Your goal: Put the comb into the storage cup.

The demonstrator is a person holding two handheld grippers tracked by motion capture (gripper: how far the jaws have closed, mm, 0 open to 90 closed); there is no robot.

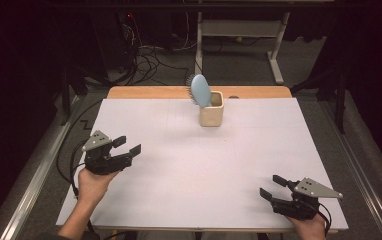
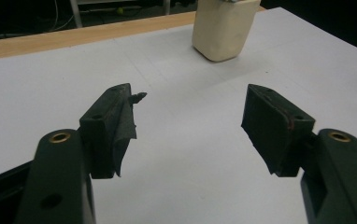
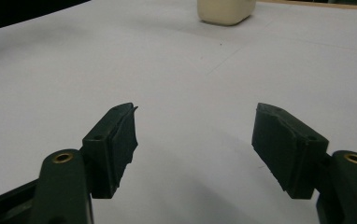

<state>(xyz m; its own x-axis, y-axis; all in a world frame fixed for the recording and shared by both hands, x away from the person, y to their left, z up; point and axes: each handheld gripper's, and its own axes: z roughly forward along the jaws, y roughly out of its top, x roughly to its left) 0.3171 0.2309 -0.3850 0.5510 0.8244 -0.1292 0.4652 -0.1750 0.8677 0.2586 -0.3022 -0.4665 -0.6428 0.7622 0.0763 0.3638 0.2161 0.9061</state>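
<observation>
A light-blue hairbrush (image 1: 200,90) is standing bristle-head up in a cream square cup (image 1: 211,110) near the far edge of the white table (image 1: 189,170). The left gripper (image 1: 127,145) is hovering at the near left with its jaws spread and holding nothing. The right gripper (image 1: 272,186) is sitting at the near right, likewise released, well apart from the cup.

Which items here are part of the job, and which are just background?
Job:
- brush, blue, head-up in the cup
- cup, cream, at the table's far edge
- left tongs, open, holding nothing
- right tongs, open, holding nothing

Lying about:
- white table
- cables on the floor behind
- desk frame behind
</observation>
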